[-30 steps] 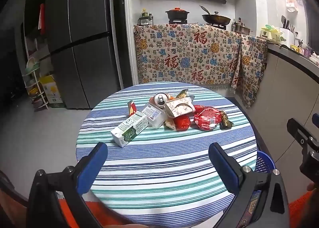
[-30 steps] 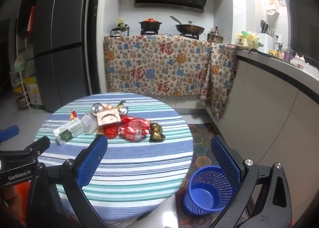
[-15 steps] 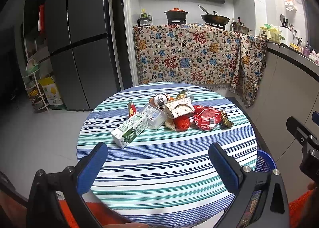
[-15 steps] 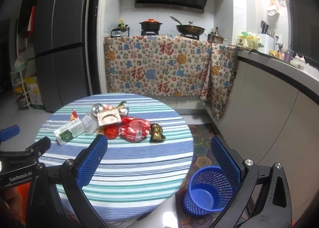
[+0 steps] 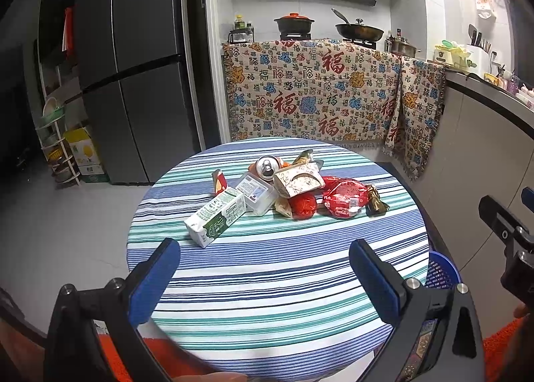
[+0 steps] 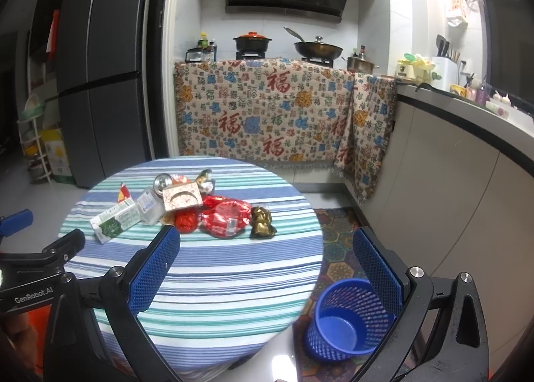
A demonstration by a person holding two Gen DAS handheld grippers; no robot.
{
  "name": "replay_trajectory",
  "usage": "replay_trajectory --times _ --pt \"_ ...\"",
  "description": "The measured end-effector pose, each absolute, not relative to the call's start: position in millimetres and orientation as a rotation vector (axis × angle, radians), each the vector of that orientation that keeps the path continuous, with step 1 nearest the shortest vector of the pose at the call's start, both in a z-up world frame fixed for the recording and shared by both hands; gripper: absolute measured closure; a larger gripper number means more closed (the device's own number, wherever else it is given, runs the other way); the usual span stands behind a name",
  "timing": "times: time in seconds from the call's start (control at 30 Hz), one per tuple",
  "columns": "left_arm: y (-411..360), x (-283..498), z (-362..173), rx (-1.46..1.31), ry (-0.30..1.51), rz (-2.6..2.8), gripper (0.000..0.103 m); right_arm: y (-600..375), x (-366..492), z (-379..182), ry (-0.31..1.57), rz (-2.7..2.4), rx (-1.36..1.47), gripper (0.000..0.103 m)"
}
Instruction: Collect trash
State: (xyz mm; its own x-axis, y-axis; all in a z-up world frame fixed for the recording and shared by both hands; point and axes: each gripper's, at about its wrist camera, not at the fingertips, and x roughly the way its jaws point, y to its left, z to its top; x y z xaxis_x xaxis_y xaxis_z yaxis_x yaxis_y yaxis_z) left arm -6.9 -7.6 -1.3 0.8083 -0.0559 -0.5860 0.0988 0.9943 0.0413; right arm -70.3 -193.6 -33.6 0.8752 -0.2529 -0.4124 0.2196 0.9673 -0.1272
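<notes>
A: Both grippers hover short of the trash. Left gripper point(image 5: 263, 268) has its fingers spread wide, nothing between them; right gripper point(image 6: 267, 261) the same, empty.

B: Where's the pile?

A: Mid-tabletop point(image 5: 267, 295), ahead of both grippers, well apart from either. The carton point(image 5: 215, 216) is the near-left end of the cluster, lying flat, long axis slanting from near-left to far-right. My left fingers point(image 5: 155, 278) sit nearest it, so I judge that's the first pick, and I'd turn the wrist to close across the narrow side.

B: And the right?

A: Closer to the gold wrapper point(image 6: 262, 221) and the red packet point(image 6: 227, 218) at the right end. The bin point(image 6: 350, 318) stands on the floor just beside the table, low right, mouth up, nothing in it.

B: Any labels?

A: The red packet's script looks like Coca-Cola, but I can't swear to it. "GenRobot.AI" is printed on the left gripper's body in the right view. The hanging cloth point(image 5: 320, 94) repeats the character 福. Carton print is too small to read.
</notes>
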Motion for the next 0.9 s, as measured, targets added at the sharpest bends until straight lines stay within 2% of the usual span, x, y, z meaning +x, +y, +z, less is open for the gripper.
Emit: replay_trajectory --times 0.9 --pt "-2.7 -7.9 -0.4 0.062 0.620 -0.102 0.000 -194.6 -72.2 -33.7 0.443 -0.248 -0.083 0.000"
